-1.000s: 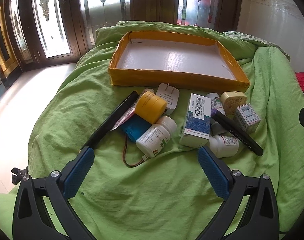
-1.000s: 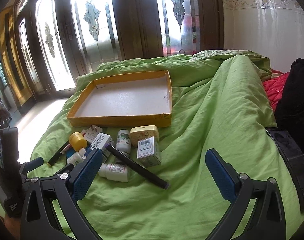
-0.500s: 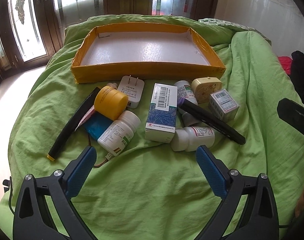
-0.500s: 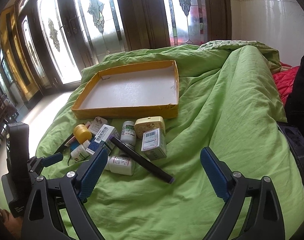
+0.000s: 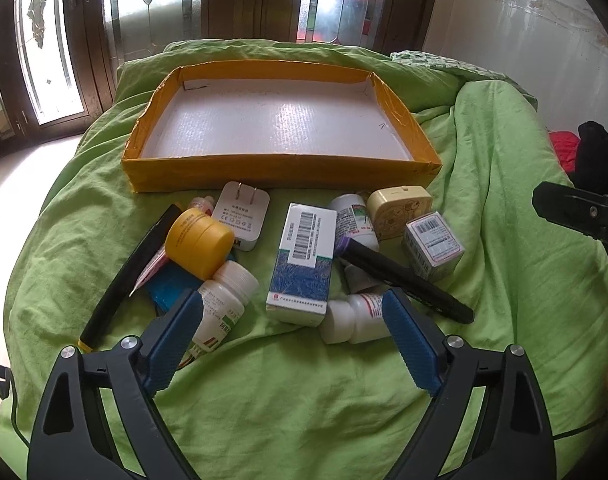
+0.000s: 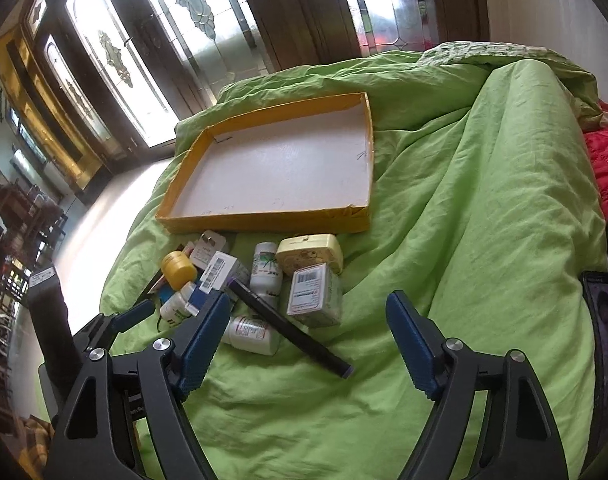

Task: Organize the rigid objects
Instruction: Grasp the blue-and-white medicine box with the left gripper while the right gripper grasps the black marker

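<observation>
Your left hand-held gripper (image 5: 291, 334) and right hand-held gripper (image 6: 306, 338) are both closing, nothing pinched. Beyond them on the green bed (image 5: 304, 400): three white bottles (image 5: 223, 300), two boxes (image 5: 304, 264), one black marker (image 5: 404, 280), one empty yellow tray (image 5: 279, 170). Only your left view shows the blue pouch (image 5: 169, 286) clearly.

A yellow-walled tray (image 5: 279, 170) with a bare white floor is sitting flat. Just at its 6 o'clock a clutter is lying: a white charger (image 5: 241, 214), a yellow jar (image 5: 197, 240) tipped on its side, a tall blue-and-white box (image 5: 304, 264), white bottles (image 5: 354, 318) lying down, a black marker (image 5: 404, 280) pointing toward 4 o'clock, a small box (image 5: 432, 246) and a cream case (image 5: 400, 210).
</observation>
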`<state>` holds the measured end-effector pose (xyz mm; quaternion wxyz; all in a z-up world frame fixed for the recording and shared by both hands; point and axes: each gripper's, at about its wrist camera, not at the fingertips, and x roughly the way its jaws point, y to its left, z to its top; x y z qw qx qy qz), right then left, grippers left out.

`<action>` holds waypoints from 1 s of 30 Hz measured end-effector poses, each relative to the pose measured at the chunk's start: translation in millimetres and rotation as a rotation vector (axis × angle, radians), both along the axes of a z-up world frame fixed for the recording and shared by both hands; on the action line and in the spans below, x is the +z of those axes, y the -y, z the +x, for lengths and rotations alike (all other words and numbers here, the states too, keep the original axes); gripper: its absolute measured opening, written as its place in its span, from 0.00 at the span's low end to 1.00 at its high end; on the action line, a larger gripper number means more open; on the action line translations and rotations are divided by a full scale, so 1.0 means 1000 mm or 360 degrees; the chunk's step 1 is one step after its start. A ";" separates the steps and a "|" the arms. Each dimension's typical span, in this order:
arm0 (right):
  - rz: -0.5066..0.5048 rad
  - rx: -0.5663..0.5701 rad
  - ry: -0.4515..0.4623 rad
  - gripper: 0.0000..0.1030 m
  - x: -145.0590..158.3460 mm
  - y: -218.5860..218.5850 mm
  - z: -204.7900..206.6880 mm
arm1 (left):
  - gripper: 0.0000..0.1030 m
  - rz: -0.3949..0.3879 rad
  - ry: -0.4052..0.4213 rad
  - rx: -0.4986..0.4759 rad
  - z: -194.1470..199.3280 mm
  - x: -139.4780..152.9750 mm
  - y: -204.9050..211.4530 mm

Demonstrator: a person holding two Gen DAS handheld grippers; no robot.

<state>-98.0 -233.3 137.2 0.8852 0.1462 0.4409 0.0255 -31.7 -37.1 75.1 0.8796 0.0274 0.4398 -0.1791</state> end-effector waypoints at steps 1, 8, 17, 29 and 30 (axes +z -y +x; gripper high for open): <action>-0.0001 -0.0028 0.0005 0.74 -0.001 0.005 0.001 | 0.89 0.0000 -0.0002 -0.0007 0.004 0.000 0.003; 0.0032 -0.0051 -0.0015 0.74 -0.017 0.018 0.003 | 0.74 0.0075 -0.0094 -0.0069 0.031 -0.018 0.031; 0.0116 -0.0039 -0.0073 0.69 -0.030 0.025 0.009 | 0.69 -0.0017 -0.0146 -0.0040 0.027 -0.023 0.023; 0.0003 0.0240 -0.0277 0.60 -0.059 -0.012 0.014 | 0.56 0.0069 -0.0176 -0.0090 0.034 -0.036 0.029; 0.0009 0.0264 -0.0299 0.59 -0.063 -0.014 0.014 | 0.50 0.0079 -0.0179 -0.0090 0.033 -0.038 0.028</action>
